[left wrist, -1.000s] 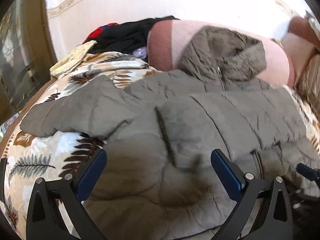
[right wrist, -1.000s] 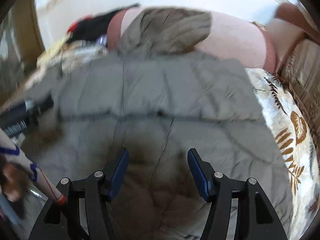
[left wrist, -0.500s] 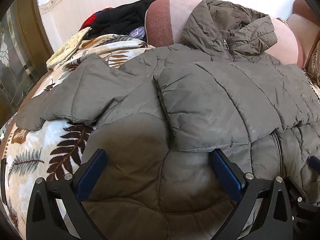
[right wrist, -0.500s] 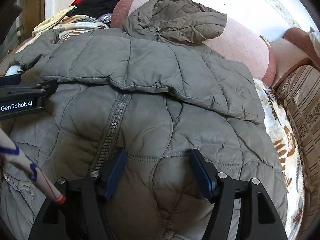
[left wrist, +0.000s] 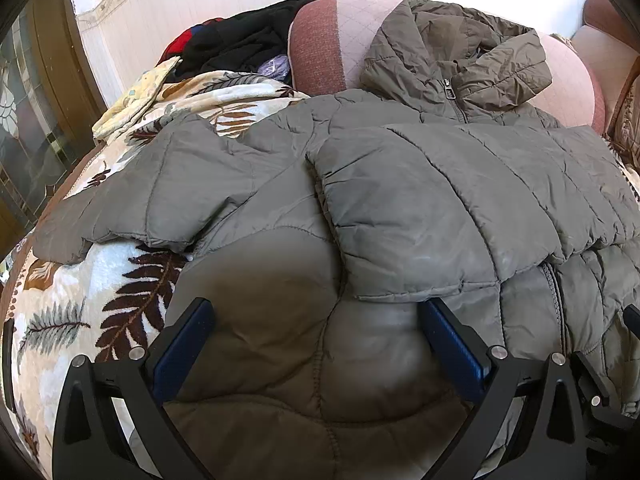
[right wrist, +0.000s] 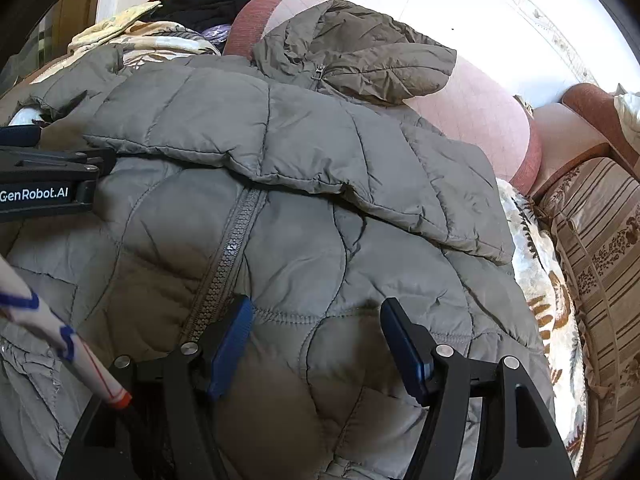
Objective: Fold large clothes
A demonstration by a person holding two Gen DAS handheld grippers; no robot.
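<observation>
left tool (left wrist: 316,320): jaws apart, tilted down | right tool (right wrist: 316,320): jaws apart

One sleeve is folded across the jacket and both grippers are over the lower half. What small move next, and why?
Probably close both grippers on the hem end of the puffer jacket. The left gripper and right gripper stand open with quilted fabric bulging between the pads, and the right sleeve already lies across the chest, so the lower half could then fold up toward the hood.
</observation>
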